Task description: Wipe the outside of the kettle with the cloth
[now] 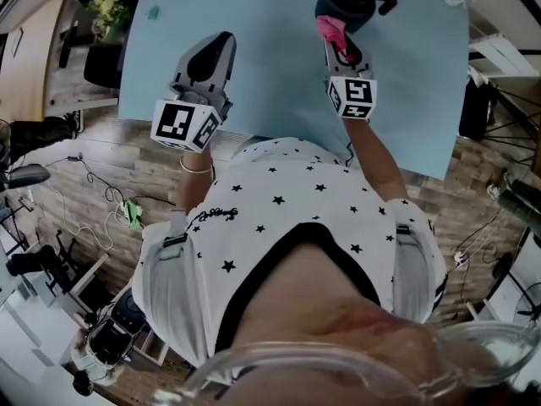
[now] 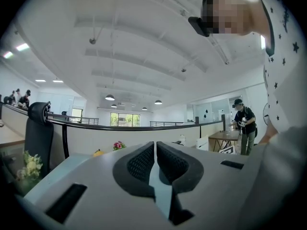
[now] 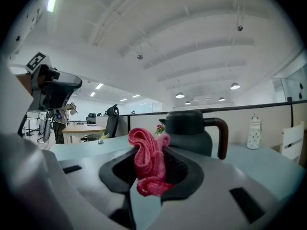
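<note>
The person's right forearm reaches forward over the pale blue bench [image 1: 270,74], and the right tongs [image 3: 152,152] clamp a crumpled pink cloth [image 3: 149,164] at the near side of the dark round kettle [image 3: 189,133]. Whether cloth and kettle touch cannot be told. The kettle stands towards the bench's far edge. The left arm is bent, with the left tongs [image 2: 155,146] drawn narrow on nothing, tilted upward above the bench's near edge.
</note>
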Demonstrator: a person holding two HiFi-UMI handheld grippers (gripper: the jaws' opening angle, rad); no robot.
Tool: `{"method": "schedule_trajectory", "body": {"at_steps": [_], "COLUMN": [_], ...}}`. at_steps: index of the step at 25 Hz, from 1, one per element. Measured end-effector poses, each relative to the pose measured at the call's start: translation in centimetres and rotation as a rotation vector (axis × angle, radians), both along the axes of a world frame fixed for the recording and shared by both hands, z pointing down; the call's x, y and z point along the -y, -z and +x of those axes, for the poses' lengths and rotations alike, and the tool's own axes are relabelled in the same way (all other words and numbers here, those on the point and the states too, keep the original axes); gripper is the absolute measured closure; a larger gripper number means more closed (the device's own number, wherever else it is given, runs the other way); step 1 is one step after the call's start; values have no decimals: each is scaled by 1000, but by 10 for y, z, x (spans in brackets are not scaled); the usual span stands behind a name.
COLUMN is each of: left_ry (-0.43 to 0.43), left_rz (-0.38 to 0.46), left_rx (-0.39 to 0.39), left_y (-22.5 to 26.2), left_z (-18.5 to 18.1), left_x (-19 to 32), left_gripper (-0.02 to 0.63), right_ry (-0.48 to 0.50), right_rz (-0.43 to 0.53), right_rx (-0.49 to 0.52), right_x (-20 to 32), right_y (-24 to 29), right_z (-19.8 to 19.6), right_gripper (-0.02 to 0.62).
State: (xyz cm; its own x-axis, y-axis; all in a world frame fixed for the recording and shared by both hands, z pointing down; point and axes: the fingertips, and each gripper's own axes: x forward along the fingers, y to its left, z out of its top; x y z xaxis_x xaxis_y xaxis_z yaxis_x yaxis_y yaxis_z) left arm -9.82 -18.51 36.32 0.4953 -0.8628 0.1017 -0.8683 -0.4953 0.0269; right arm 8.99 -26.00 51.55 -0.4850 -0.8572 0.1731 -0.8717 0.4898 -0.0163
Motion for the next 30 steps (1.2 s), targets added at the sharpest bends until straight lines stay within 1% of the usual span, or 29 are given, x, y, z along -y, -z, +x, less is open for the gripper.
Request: {"method": "schedule_trajectory", "body": {"at_steps": [3,7,12,17,21,30], "left_ry": [29,66,72,41,11,-38], "left_rz": [-6,-13,-15,-13,-12,-12], "left_rx": [2,4,1,-2,-4,-8], "left_y": [-1,-3,-3,-4,-3,-5], "left_z": [-15,-32,-36,-26,-12,18], "left_x": [-5,-10,-9,-4,2,10], "left_gripper": [568,568,568,568,568,568], "right_ry": [-15,-50,-67,-77,-85,-99], "right_rz": [-53,-104,-126,-134,-134,-130], "right_rx": [9,26,31,42,46,15], "right_x": [8,19,23,19,14,7], "right_y": [-14,-25,-28,-27,-25,-27], "right_z": [-13,-17,-15,-8,4,38], "right_gripper": [482,482,482,482,482,482]}}
